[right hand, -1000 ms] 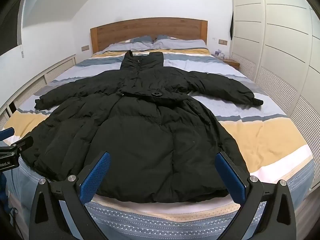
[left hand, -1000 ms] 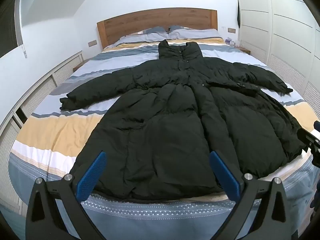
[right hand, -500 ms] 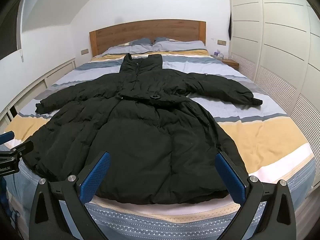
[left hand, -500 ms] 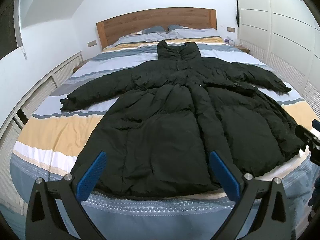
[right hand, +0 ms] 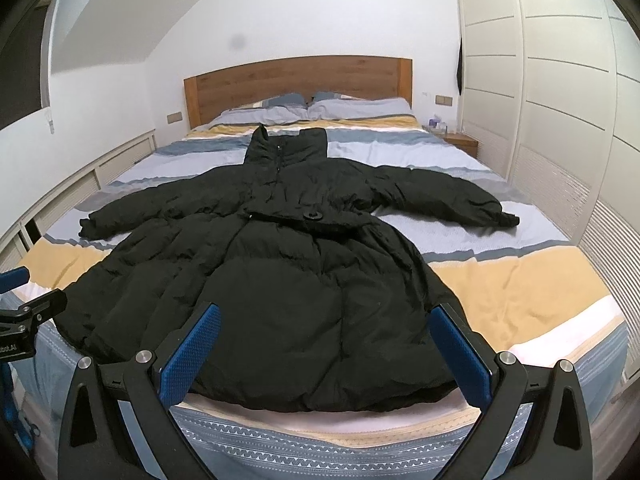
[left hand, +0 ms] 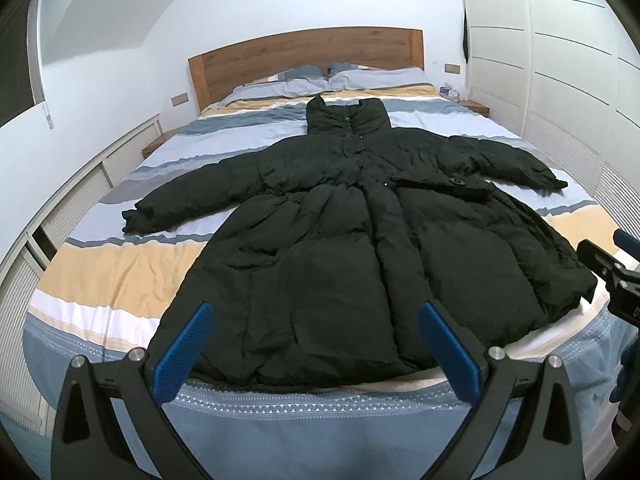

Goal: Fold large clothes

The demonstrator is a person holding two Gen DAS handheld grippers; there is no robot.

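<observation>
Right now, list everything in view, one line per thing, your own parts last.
puffer coat: one, black, spread flat on the bed, sleeves out, collar toward the headboard
bed cover: one, striped blue, grey, yellow and white, under the coat
pillows: two, pale blue-grey, at the headboard
headboard: one, brown wood, against the far wall
wardrobe: one, cream panelled, along the bed's right side
left gripper: blue pads, open, at the hem's near edge
right gripper: blue pads, open, at the hem's near edge
</observation>
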